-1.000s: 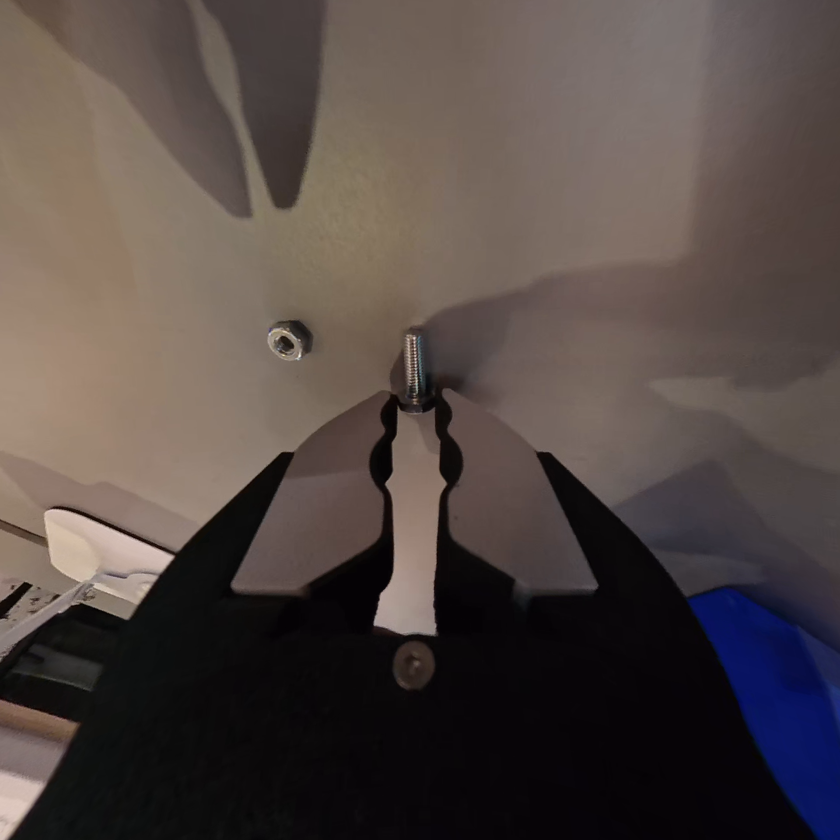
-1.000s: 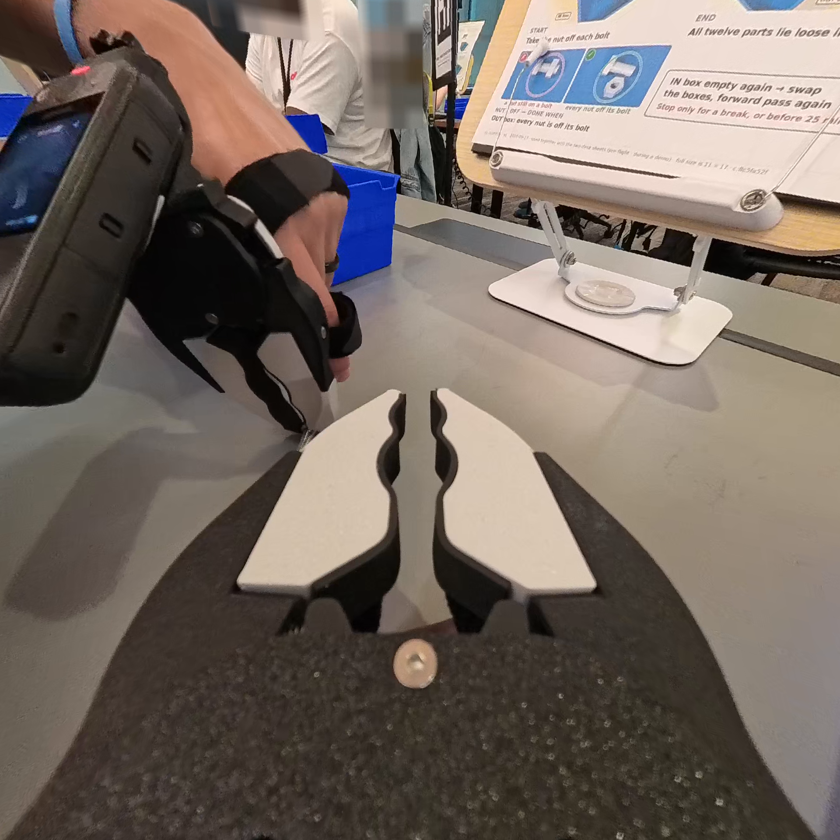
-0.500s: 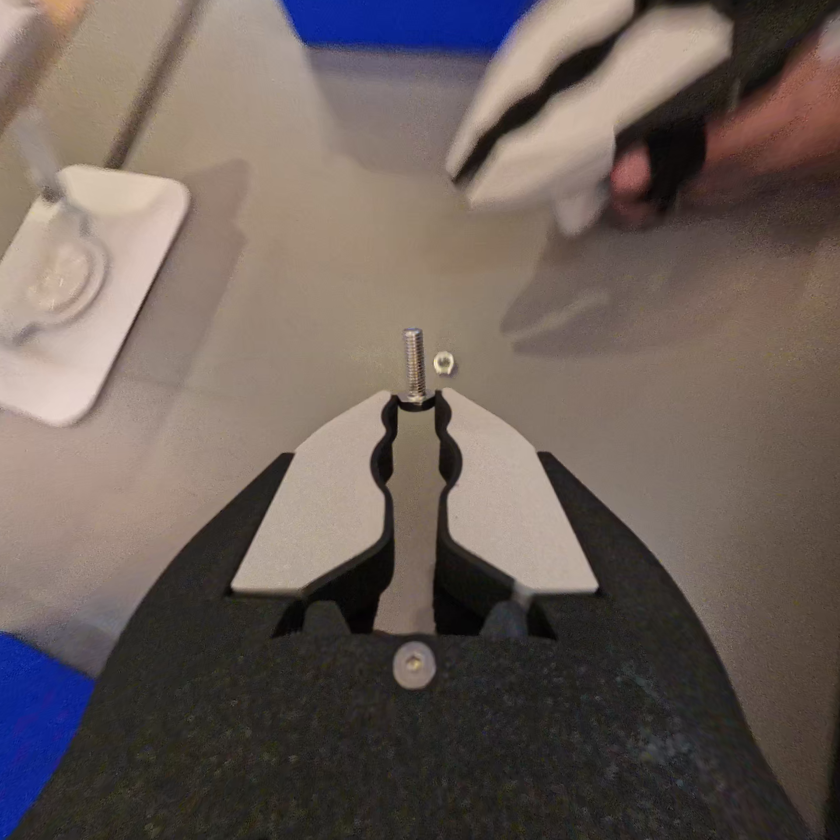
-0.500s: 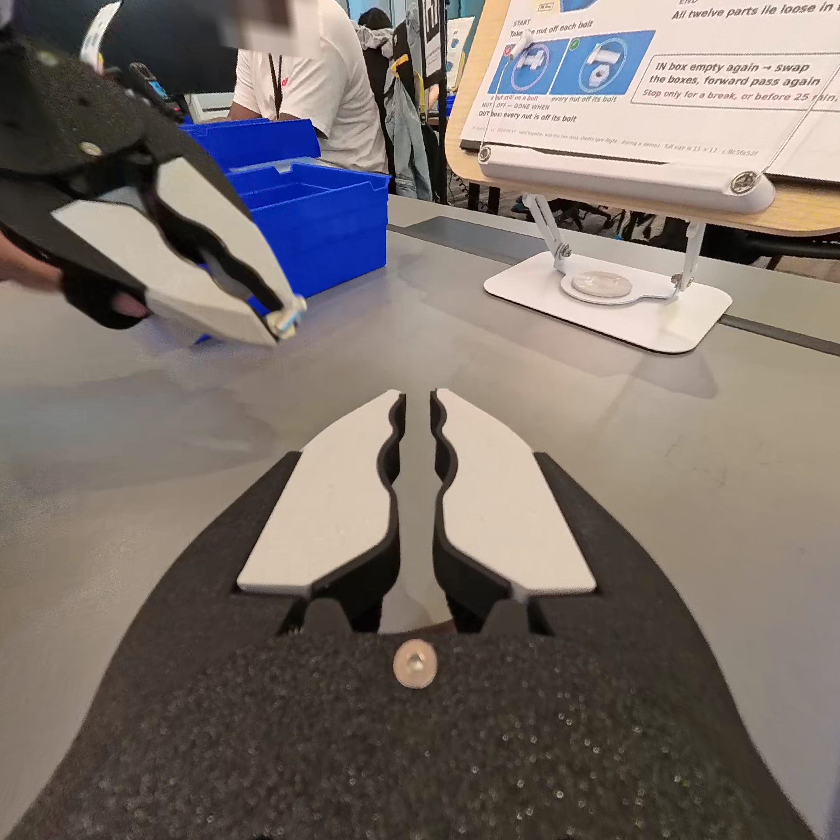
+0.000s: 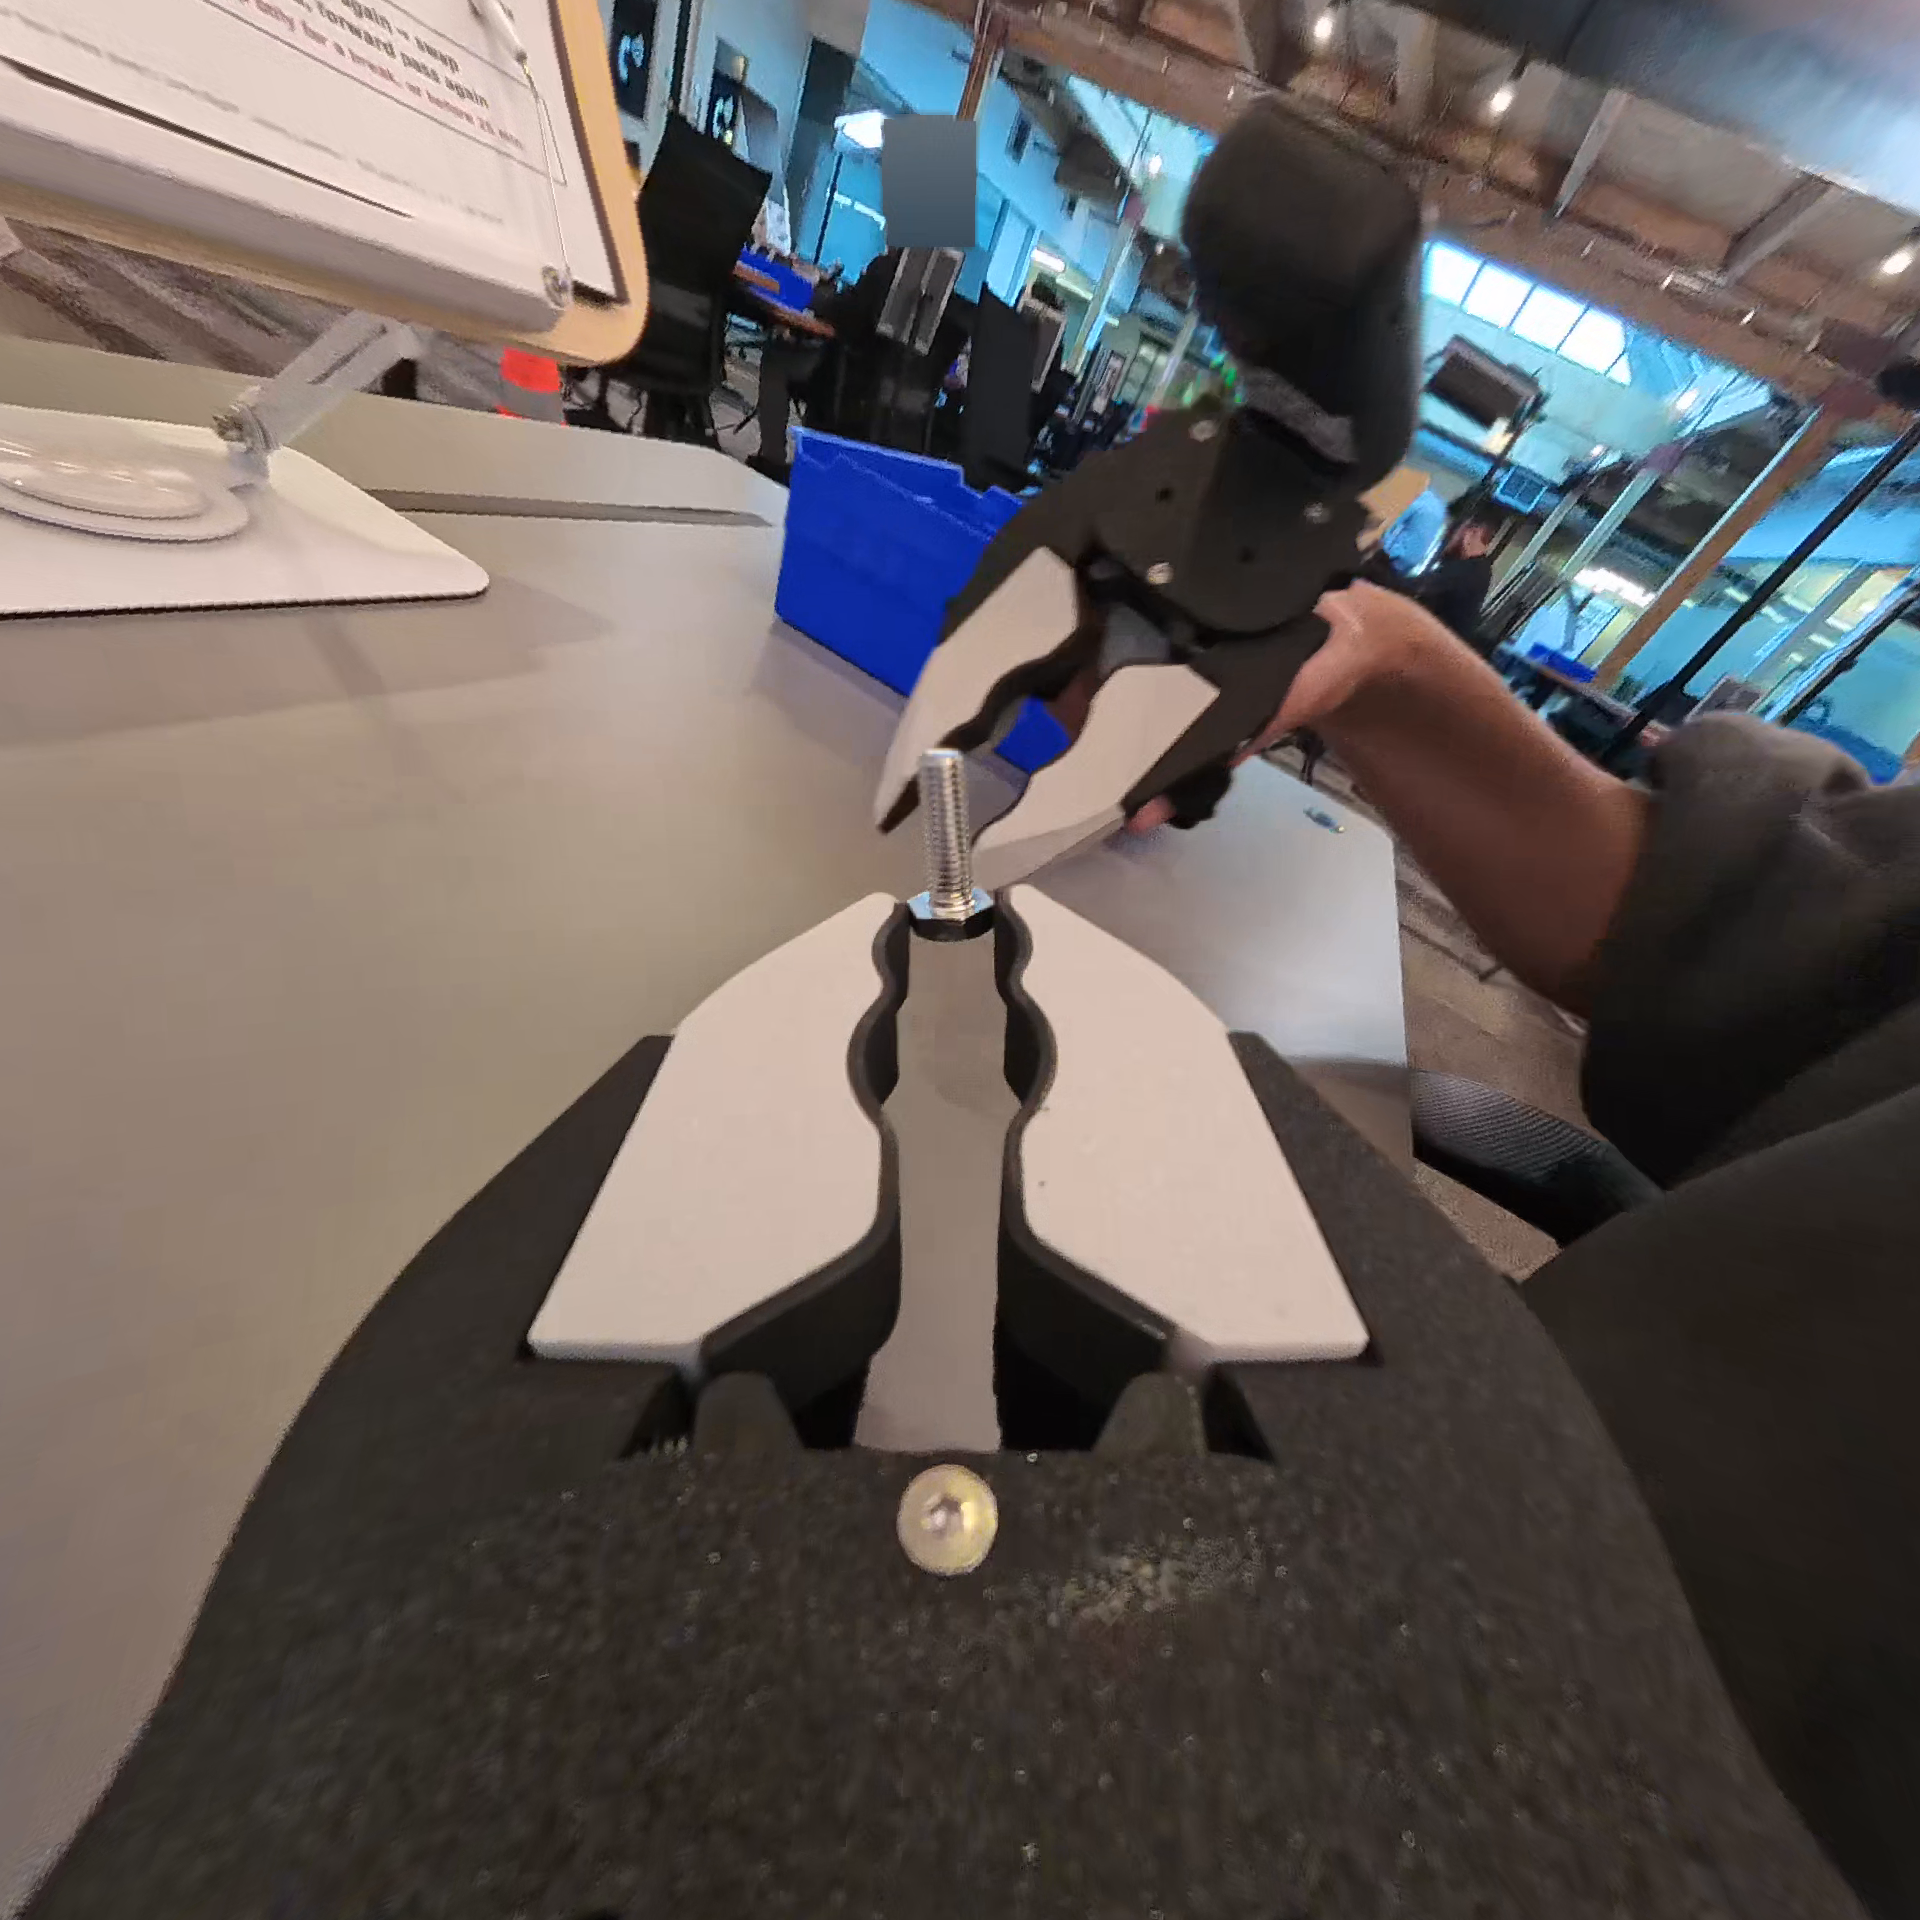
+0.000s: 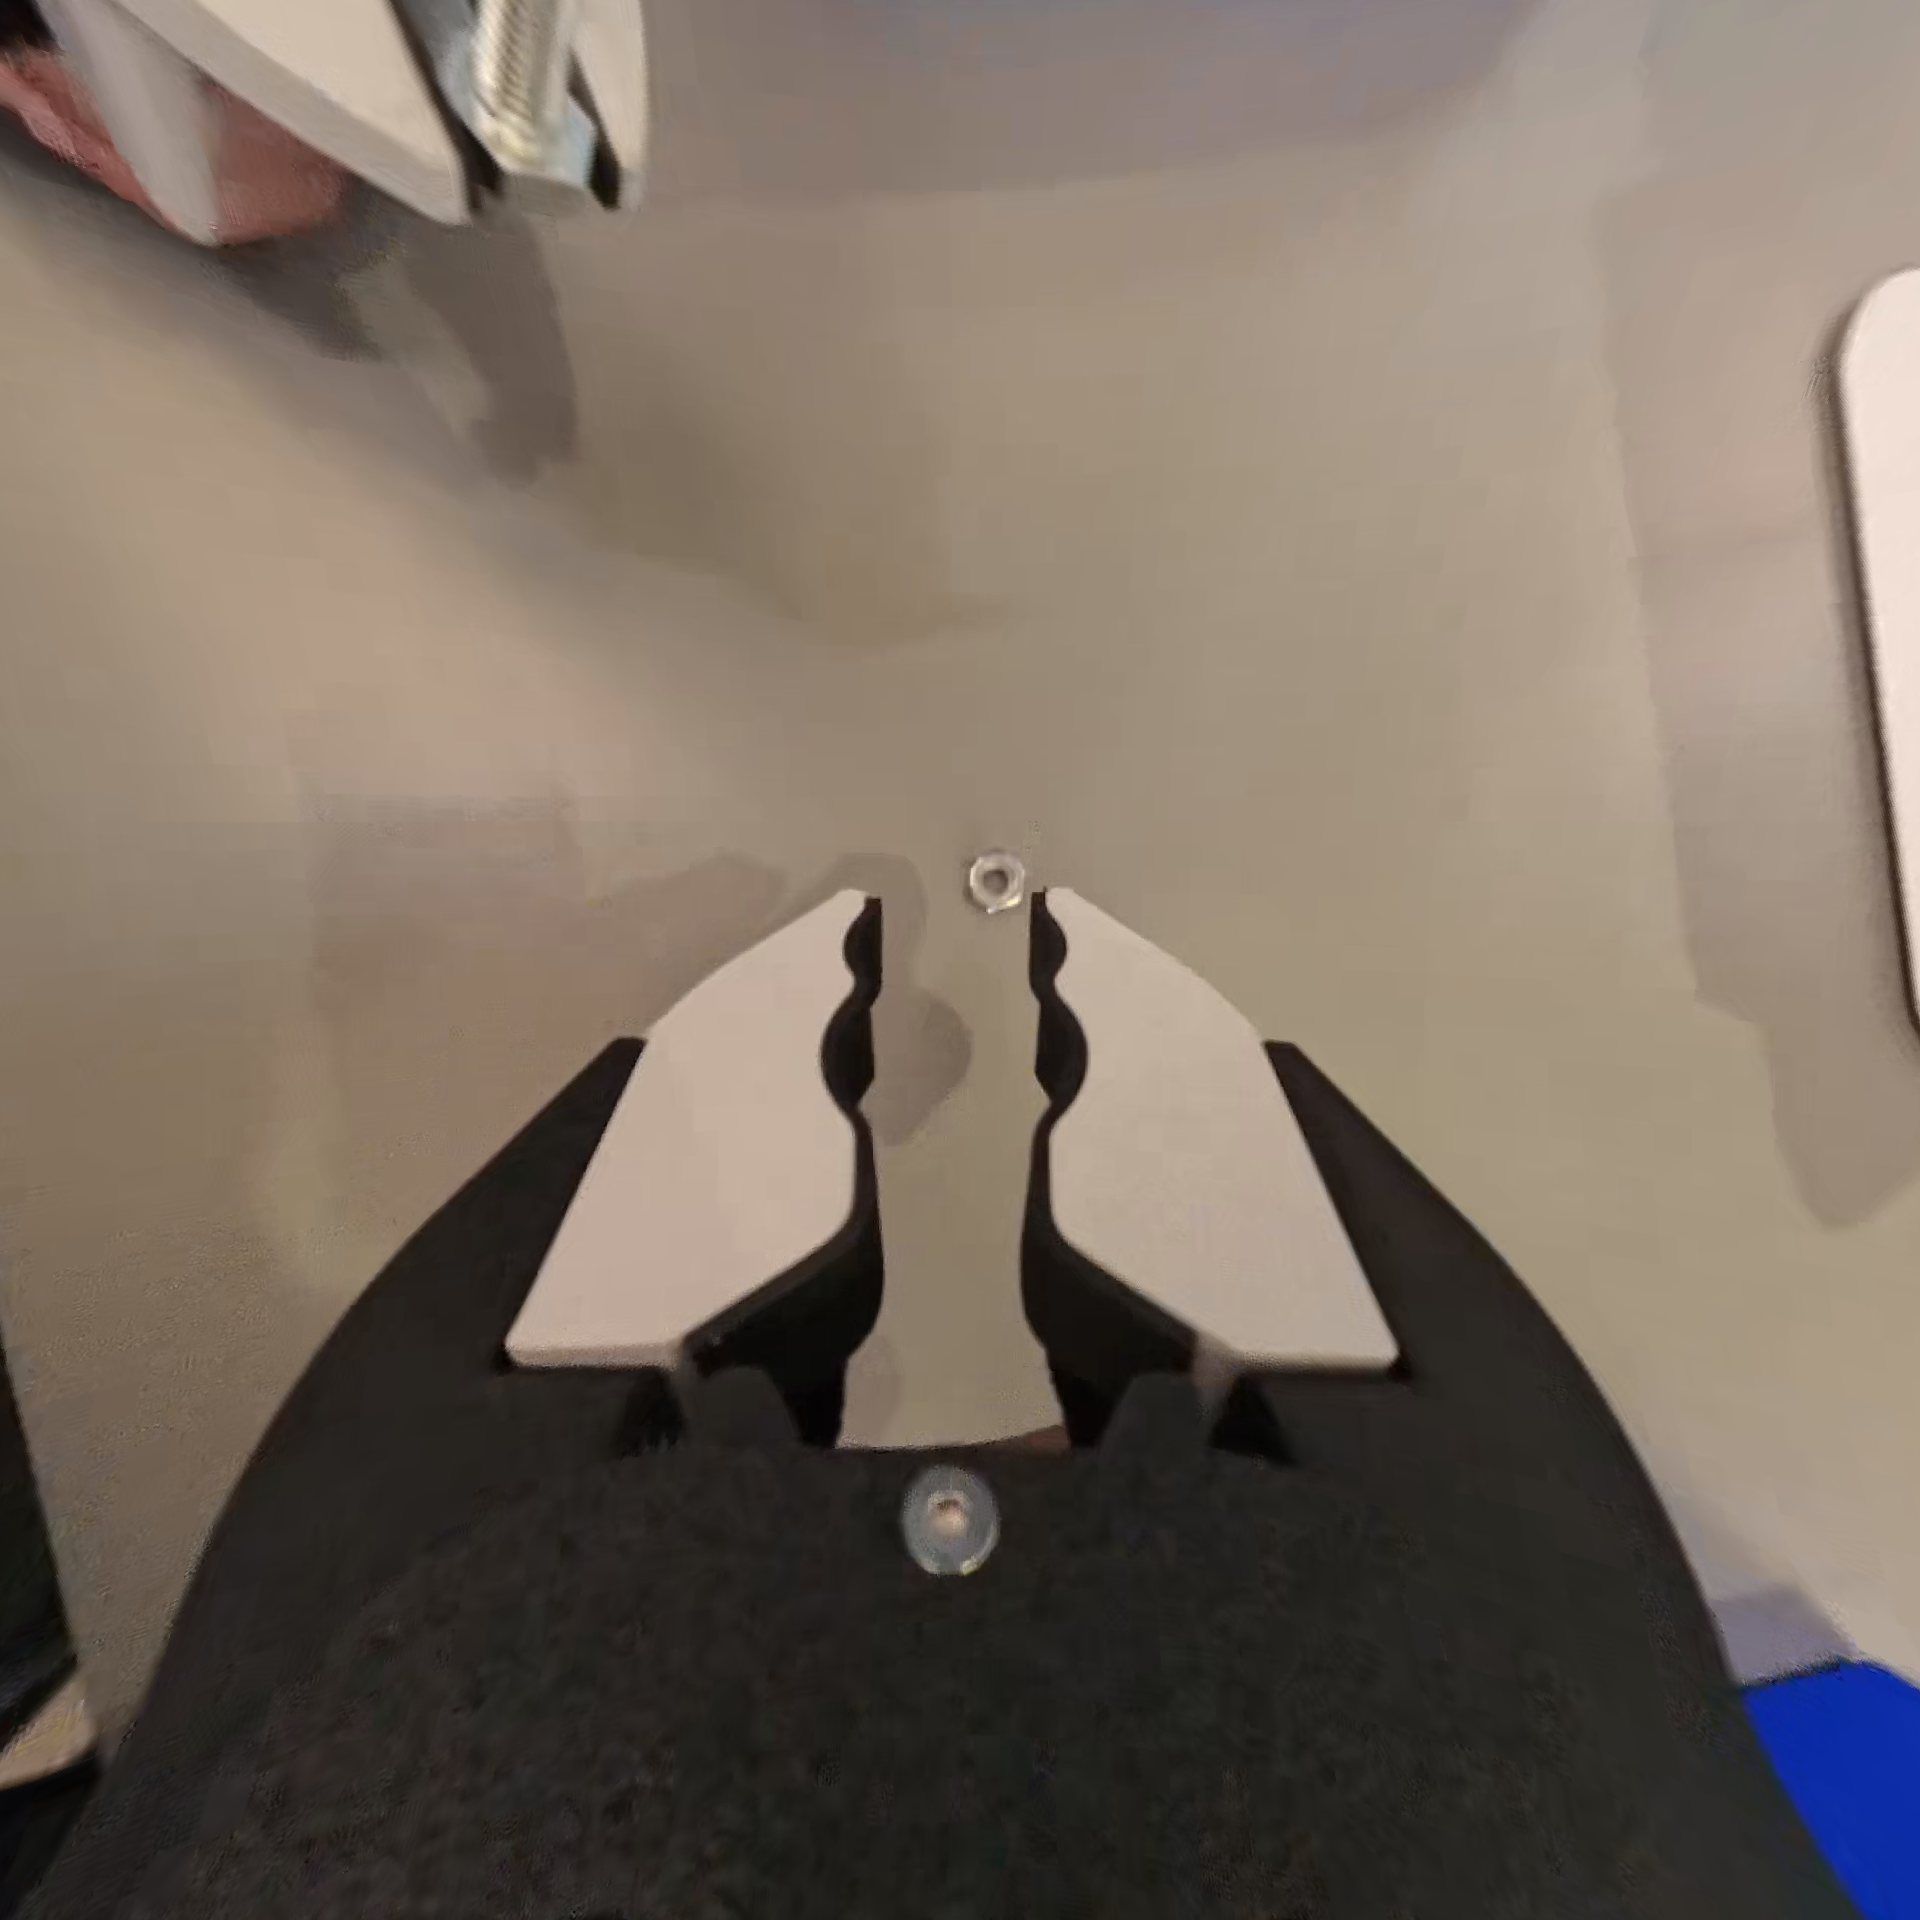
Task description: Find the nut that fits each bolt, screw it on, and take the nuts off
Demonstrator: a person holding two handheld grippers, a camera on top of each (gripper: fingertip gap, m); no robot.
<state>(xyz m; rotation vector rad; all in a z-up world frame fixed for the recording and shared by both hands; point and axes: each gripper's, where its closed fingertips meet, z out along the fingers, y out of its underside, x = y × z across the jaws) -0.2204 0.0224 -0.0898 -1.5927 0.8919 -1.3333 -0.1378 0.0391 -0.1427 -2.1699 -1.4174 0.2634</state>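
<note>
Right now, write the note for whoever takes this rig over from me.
Left tool: shut on the bolt, gripped by its head, threaded end pointing out, bare.
Right tool: open, tips pointing down at the grey table, holding nothing.
Nut: lying flat on the table just beyond the right tool's tips, nearer its right finger, not yet gripped.
Done: bolt picked up.
Left: close the right tool on the nut, screw it onto the bolt, then take it off again. No other bolts or nuts show here.
</note>
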